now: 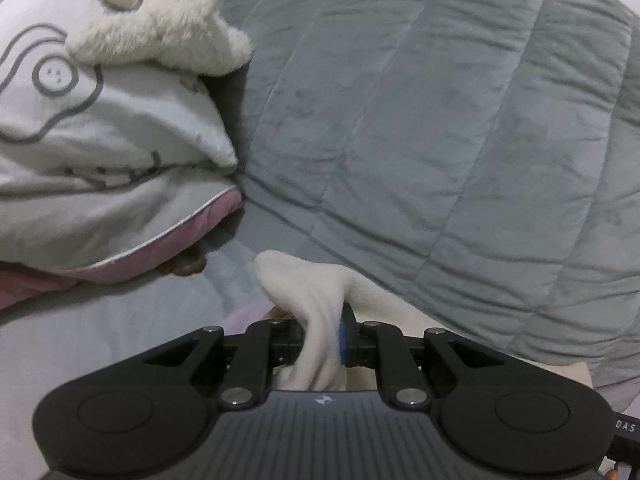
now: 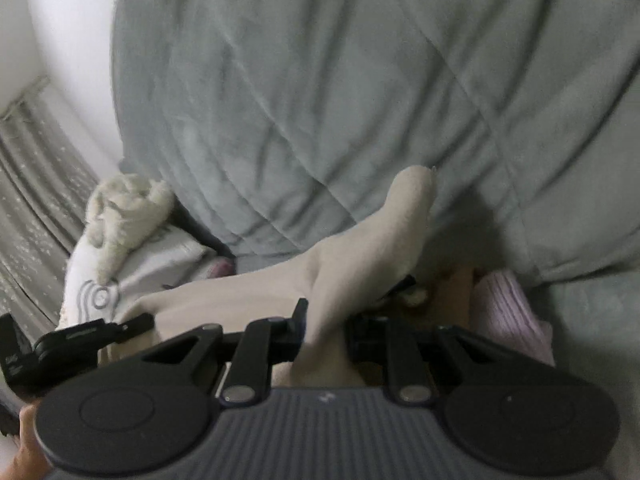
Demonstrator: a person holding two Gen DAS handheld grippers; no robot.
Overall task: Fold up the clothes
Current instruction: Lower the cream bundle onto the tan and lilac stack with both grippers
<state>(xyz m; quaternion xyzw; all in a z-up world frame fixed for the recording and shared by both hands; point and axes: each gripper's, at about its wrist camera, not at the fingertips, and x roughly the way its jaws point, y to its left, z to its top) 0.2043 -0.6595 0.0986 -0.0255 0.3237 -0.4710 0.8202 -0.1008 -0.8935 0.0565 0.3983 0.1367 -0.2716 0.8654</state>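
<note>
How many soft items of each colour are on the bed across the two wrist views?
Cream: 2, the cream garment and the fluffy plush toy
Grey: 1, the quilted grey comforter
White with grey print: 1, the printed pillow
Pink: 2, the pink-edged cushion and the pink ribbed cloth
Total: 6

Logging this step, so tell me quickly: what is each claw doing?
Left claw: shut on the cream garment.
Right claw: shut on the same cream garment.
</note>
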